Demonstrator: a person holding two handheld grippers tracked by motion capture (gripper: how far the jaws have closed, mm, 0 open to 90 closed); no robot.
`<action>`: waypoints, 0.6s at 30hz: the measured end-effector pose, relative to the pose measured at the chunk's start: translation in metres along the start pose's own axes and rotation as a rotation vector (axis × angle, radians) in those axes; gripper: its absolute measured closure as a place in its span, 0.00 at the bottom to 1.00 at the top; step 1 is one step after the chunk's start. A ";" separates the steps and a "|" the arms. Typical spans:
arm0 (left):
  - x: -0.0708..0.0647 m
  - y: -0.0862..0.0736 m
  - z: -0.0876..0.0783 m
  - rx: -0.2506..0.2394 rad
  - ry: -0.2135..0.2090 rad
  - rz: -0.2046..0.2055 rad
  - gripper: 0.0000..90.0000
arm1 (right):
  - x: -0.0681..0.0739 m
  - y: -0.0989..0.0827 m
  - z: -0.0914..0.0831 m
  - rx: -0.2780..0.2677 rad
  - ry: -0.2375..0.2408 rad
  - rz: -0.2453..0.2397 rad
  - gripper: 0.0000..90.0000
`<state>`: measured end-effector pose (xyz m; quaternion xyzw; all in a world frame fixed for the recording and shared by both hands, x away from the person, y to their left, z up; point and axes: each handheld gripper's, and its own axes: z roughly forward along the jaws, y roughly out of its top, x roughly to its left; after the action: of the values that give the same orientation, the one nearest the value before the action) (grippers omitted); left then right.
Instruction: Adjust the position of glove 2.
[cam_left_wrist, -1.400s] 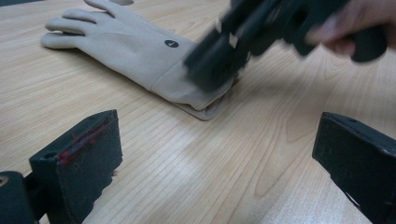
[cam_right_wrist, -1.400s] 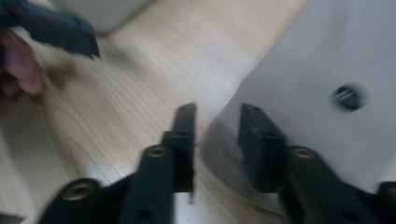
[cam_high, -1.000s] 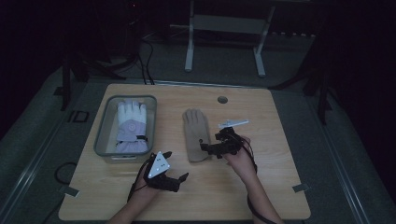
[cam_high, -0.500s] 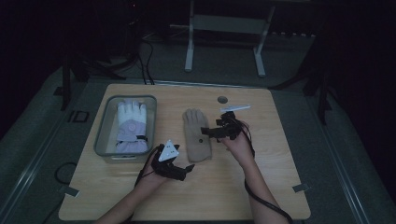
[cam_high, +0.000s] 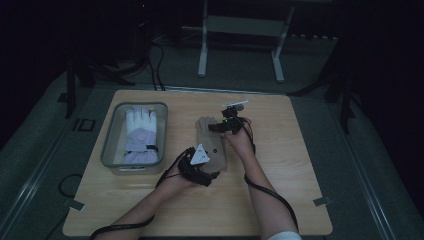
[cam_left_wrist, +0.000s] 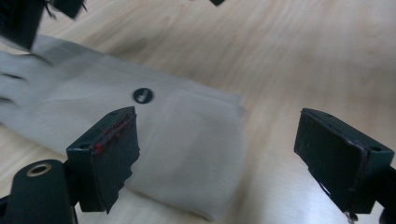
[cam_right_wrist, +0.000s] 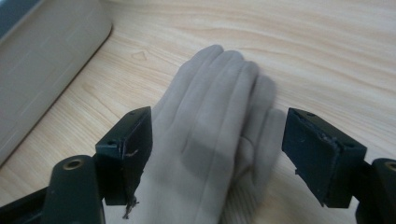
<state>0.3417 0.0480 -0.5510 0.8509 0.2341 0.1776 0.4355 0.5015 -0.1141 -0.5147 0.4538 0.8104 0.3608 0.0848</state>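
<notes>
High view: left tongs (cam_high: 209, 176) placed at the cuff end of the beige glove (cam_high: 212, 145), right tongs (cam_high: 216, 128) at its finger end, so each end of the glove gets its own grip. Glove lying flat on the table (cam_high: 300, 165), fingers pointing away from the person. To the left of the left tongs, a grey bin (cam_high: 111, 150) with a white and lilac glove (cam_high: 140, 135) inside, well apart from the beige one; probably the place where the beige glove should go, judging by its partner already inside.

Left gripper view: left tongs (cam_left_wrist: 219, 154) spread, having just been closing a little, with the cuff corner of the beige glove (cam_left_wrist: 187, 140) between the two pads but not pressed by them. One pad (cam_left_wrist: 112, 144) standing over the fabric, the other beside the cuff edge over bare table (cam_left_wrist: 327, 56). Small dark round logo (cam_left_wrist: 142, 95) seen farther up the glove. Cuff chosen probably because its edge is straight and easy to pinch.

Right gripper view: right tongs (cam_right_wrist: 217, 149) also spread and just been closing somewhat, straddling the beige glove (cam_right_wrist: 210, 140) around the base of its fingers, nothing pinched yet. Fingertips of the glove pointing forward past the pads. Wall of the grey bin (cam_right_wrist: 42, 60) seen up and to the left of the tongs. Holding both ends likely meant to keep the soft fabric from folding when lifted.
</notes>
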 end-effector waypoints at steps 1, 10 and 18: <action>0.001 0.000 0.001 0.001 0.002 -0.002 0.16 | 0.000 0.001 0.005 0.008 -0.009 0.001 0.24; 0.004 -0.002 0.017 0.119 -0.030 0.026 0.22 | -0.002 -0.004 0.039 0.095 -0.043 0.002 0.24; 0.000 -0.002 0.022 0.188 -0.019 0.069 0.36 | 0.004 -0.007 0.037 0.107 -0.054 -0.054 0.49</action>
<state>0.3524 0.0346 -0.5646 0.8972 0.2162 0.1614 0.3497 0.5117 -0.0948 -0.5450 0.4453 0.8378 0.3022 0.0922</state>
